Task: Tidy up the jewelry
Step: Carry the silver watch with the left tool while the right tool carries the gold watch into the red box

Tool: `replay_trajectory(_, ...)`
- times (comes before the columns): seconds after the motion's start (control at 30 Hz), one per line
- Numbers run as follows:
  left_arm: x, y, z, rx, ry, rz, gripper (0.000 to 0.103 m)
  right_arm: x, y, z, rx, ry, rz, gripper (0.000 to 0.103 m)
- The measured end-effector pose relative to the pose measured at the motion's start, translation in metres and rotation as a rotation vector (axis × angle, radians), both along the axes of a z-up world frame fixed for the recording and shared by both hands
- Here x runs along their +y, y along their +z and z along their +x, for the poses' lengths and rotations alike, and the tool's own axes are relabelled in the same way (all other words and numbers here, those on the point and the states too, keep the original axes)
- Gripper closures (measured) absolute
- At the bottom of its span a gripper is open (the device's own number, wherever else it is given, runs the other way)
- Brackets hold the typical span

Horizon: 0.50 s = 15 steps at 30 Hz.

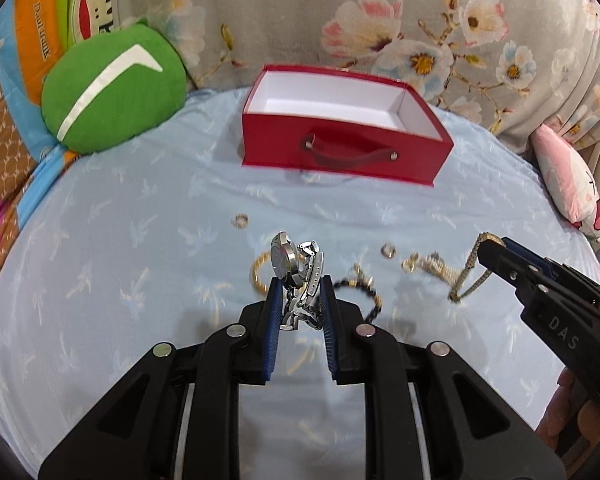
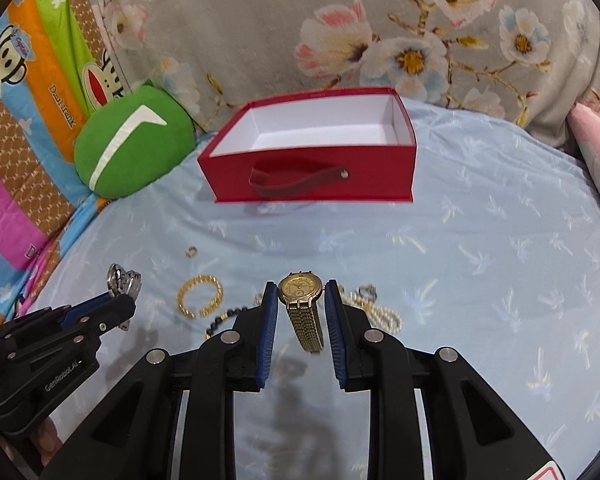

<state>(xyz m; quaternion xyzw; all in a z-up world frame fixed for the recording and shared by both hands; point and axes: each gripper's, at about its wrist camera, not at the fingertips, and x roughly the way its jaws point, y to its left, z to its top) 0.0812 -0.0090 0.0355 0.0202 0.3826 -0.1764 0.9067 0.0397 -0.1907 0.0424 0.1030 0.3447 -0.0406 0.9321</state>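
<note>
My left gripper (image 1: pixel 300 280) is shut on a silver watch (image 1: pixel 288 260), held off the bed with its face on edge. My right gripper (image 2: pixel 301 284) is shut on a gold watch (image 2: pixel 300 286), whose mesh strap hangs down between the fingers. Each gripper also shows in the other view: the right gripper (image 1: pixel 490 250) with the dangling strap, the left gripper (image 2: pixel 120 300) with the silver watch (image 2: pixel 122 280). An open red box (image 1: pixel 340 148) with a white inside and a strap handle stands beyond both. On the sheet below lie a gold bangle (image 2: pixel 200 296), a black bead bracelet (image 2: pixel 220 320), two rings (image 1: pixel 240 221) (image 1: pixel 388 251) and a pile of chains (image 2: pixel 380 312).
A light blue sheet (image 2: pixel 480 240) covers the bed. A round green cushion (image 1: pixel 112 92) lies left of the red box (image 2: pixel 300 176). Floral bedding (image 1: pixel 380 20) rises behind it, and a pink pillow (image 1: pixel 568 184) sits at the right edge.
</note>
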Motion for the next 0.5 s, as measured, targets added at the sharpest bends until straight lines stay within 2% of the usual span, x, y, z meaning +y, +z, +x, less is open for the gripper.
replay_trajectory(0.23, -0.015, 0.036, 0.044, -0.073, -0.035, -0.019, 0.085, -0.02, 0.037, 0.043, -0.06, 0.005, -0.009, 0.08)
replay_trajectory(0.37, -0.028, 0.059, 0.087, -0.107, -0.054, -0.02, 0.085, -0.034, 0.059, 0.086, -0.088, 0.014, -0.03, 0.08)
replay_trajectory(0.5, -0.052, 0.085, 0.132, -0.193, -0.066, 0.011, 0.085, -0.052, 0.075, 0.137, -0.114, 0.03, -0.023, 0.08)
